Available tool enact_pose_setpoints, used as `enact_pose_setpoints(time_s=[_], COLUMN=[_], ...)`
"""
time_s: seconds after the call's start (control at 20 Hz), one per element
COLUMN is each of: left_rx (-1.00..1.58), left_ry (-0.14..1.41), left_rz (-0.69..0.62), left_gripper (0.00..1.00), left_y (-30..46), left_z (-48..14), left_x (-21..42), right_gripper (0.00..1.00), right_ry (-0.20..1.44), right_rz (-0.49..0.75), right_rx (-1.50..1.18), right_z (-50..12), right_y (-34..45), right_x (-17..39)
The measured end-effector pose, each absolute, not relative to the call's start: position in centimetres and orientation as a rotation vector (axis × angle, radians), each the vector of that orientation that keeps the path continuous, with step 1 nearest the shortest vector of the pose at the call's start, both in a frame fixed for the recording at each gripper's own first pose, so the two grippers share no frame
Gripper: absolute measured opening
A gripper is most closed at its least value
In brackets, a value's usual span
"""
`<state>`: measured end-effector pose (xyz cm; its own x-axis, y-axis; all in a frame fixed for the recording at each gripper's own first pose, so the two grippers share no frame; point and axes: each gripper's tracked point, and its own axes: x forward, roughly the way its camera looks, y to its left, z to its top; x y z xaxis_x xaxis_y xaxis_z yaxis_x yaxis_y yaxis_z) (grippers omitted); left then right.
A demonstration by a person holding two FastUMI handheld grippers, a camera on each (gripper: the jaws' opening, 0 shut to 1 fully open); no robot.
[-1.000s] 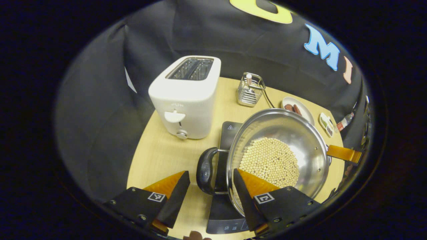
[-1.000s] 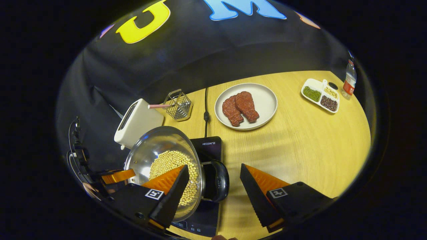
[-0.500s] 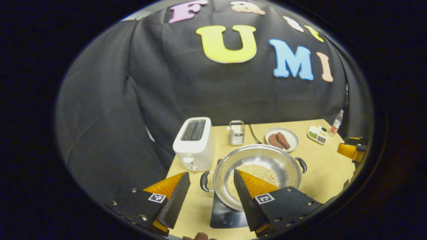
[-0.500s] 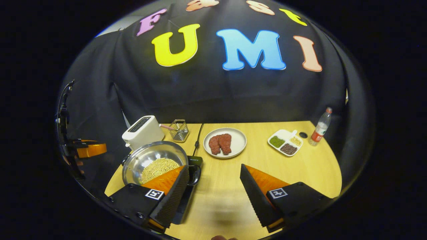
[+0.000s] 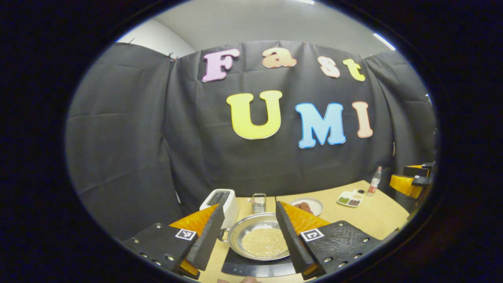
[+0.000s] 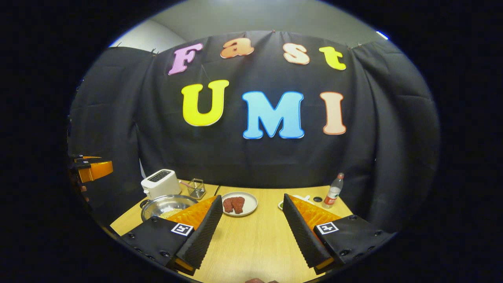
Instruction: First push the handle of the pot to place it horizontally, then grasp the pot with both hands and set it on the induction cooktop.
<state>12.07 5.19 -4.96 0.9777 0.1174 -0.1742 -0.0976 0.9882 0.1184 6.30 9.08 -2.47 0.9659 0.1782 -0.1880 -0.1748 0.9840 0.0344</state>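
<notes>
Pot (image 5: 264, 240) on cooktop (image 5: 257, 268) at desk's near-left edge — left gripper (image 5: 248, 236) nearer, released | right gripper (image 6: 251, 232) released, pot lies left — task looks complete.

In my left gripper view, the pot (image 5: 259, 240) sits on the induction cooktop (image 5: 257, 268) at the bottom centre of the frame, between my own two fingers. The toaster (image 5: 220, 201) stands at its upper left, the wire basket (image 5: 258, 203) just behind it, and the plate (image 5: 308, 206) at its upper right. Farther right on the table (image 5: 377, 216) lie the divided dish (image 5: 349, 199) and then the bottle (image 5: 374, 181). My other hand-held gripper (image 5: 410, 182) hangs at the right edge, above the table.
</notes>
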Motion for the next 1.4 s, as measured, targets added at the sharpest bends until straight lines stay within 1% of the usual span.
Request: enact_pose_setpoints(time_s=[0.15,0.2,0.25,0.3,0.4,0.45,0.5,0.55,0.6,0.65,0.7,0.75,0.8,0.85,0.9,0.95,1.1,1.4], left_rx=[0.088,0.083,0.076,0.079,0.093,0.091,0.08,0.072,0.072,0.075,0.07,0.058,0.044,0.037,0.042,0.052,0.053,0.067], left_ry=[0.103,0.083,0.061,0.042,0.03,0.031,0.028,0.022,0.018,0.01,0.009,0.012,0.011,0.012,0.02,0.032,0.048,0.048], left_rz=[0.093,0.09,0.085,0.075,0.076,0.077,0.071,0.064,0.061,0.059,0.057,0.052,0.047,0.047,0.05,0.055,0.051,0.045], left_gripper=[0.75,0.75,0.75,0.75,0.75,0.75,0.8,0.8,0.75,0.8,0.8,0.8,0.8,0.8,0.8,0.75,0.74,0.75], left_y=[2.2,1.3,0.4,-0.6,-1.9,-2.5,-3.4,-4.3,-4.9,-5.4,-5.9,-6.5,-7.1,-7.3,-7.5,-7.5,-8.3,-9.3], left_z=[-2.2,-1.4,-0.7,0.1,0.3,0.2,0.3,0.4,0.4,0.3,0.1,-0.4,-0.6,-1.0,-1.4,-2.0,-2.9,-3.3], left_x=[9.8,9.0,8.2,7.5,5.8,5.2,4.6,4.0,3.4,2.7,2.3,1.8,1.4,1.0,0.7,0.6,0.2,0.2], right_gripper=[0.98,0.93,0.93,0.98,0.98,0.93,0.93,0.98,0.98,0.98,0.98,0.93,0.93,0.98,0.98,0.98,0.98,0.98], right_ry=[0.112,0.098,0.089,0.08,0.08,0.089,0.097,0.102,0.101,0.101,0.103,0.109,0.119,0.131,0.14,0.15,0.173,0.165], right_rz=[0.146,0.138,0.132,0.127,0.111,0.112,0.114,0.106,0.096,0.083,0.076,0.072,0.07,0.069,0.071,0.074,0.089,0.101], right_rx=[0.02,0.031,0.044,0.047,0.038,0.045,0.058,0.068,0.07,0.07,0.072,0.076,0.08,0.086,0.095,0.099,0.089,0.098], right_z=[0.2,0.7,0.9,1.0,0.9,0.6,0.4,0.1,-0.1,-0.4,-0.6,-0.9,-1.5,-2.0,-2.4,-3.4,-4.3,-3.5], right_y=[7.2,6.7,6.1,5.6,4.2,3.9,3.7,3.2,2.4,1.6,1.1,0.7,0.2,-0.1,-0.4,-0.1,-0.1,-0.5], right_x=[3.9,3.1,2.5,1.9,0.6,-0.2,-0.9,-1.4,-2.0,-2.3,-2.8,-3.3,-3.4,-3.5,-3.7,-3.2,-3.0,-2.8])
